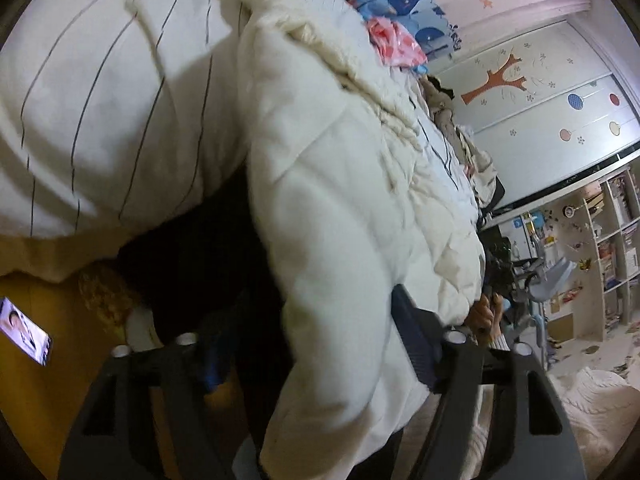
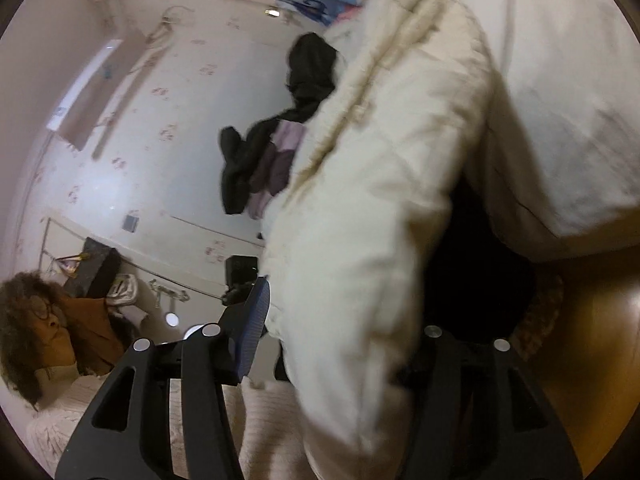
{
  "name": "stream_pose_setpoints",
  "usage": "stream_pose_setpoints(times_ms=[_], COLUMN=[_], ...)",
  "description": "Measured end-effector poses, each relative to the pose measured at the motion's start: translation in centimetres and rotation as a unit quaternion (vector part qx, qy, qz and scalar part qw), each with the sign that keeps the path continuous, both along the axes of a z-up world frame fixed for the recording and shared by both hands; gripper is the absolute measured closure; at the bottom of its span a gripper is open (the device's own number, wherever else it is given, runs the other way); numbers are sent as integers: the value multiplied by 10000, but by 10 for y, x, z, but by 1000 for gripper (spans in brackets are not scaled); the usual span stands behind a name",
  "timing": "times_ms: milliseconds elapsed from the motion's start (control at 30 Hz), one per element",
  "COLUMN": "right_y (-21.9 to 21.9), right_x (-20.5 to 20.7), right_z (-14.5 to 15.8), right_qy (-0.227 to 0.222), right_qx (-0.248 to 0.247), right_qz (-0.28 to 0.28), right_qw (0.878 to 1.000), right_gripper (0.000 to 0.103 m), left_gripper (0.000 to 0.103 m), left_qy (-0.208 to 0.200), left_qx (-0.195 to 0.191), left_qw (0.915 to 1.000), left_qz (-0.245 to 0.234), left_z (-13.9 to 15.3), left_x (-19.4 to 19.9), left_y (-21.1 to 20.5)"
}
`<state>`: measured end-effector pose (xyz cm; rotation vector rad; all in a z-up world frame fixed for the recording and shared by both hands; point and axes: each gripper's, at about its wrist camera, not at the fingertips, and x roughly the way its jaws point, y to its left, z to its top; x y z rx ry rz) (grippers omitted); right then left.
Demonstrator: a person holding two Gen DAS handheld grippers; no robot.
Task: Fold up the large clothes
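Bed: we see one white padded duvet with thin dark stripes (image 1: 100, 92), puffy and rounded, filling the upper left of the left wrist view, with dark shadow beneath its edge.
Jacket: we count one cream quilted puffer jacket with a shaggy fleece collar (image 1: 340, 200); it lies against the striped duvet, soft and bulging, its stitched panels wrinkled. In the right wrist view the same jacket (image 2: 360, 240) hangs down thick and rounded between the fingers.
Wardrobe: one white sliding door with an orange tree sticker and round balloon stickers (image 1: 540, 92), smooth and flat.
Dark clothes: one heap of black and mauve fabric (image 2: 272, 152), limp and crumpled, beside the jacket.
Left claw: the left claw (image 1: 316, 344) has two black fingers with blue ribbed pads (image 1: 412, 344); jacket fabric fills the gap and we judge it grasped.
Right claw: the right claw (image 2: 340, 336) likewise has jacket bulk between its fingers, one ribbed blue pad (image 2: 254, 332) showing beside the fabric; we cannot tell whether it is clenched.
Phone: one lit flat screen (image 1: 26, 336) on yellow-brown wood.
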<state>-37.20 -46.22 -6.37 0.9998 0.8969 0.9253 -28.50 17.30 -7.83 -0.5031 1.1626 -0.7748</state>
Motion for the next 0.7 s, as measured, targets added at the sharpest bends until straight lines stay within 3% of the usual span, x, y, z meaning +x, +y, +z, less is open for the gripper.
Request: stream_pose_setpoints(times_ms=[67, 100, 233, 433, 633, 700], right_y=[6, 8, 9, -2, -20, -22], right_x=[3, 5, 15, 33, 47, 55], right_z=[6, 9, 29, 52, 59, 61], right_qy=[-195, -323, -812, -1153, -1237, -1238], right_qx=[177, 302, 896, 1297, 1452, 1447], right_qz=[-32, -56, -263, -571, -780, -817], right_qw=[9996, 9990, 9923, 9832, 9785, 9783], right_gripper=[51, 52, 55, 56, 56, 56], left_gripper=[78, 83, 87, 87, 87, 87], left_qy=[-154, -290, -721, -882, -1220, -1287], left_qx=[-49, -12, -281, -563, 194, 210], left_qw=[9999, 9996, 9969, 9937, 9904, 9891], left_qz=[-25, 1, 121, 400, 616, 681], left_z=[11, 18, 49, 70, 84, 89], left_x=[0, 0, -1, 10, 11, 13], left_y=[-6, -8, -11, 1, -11, -13])
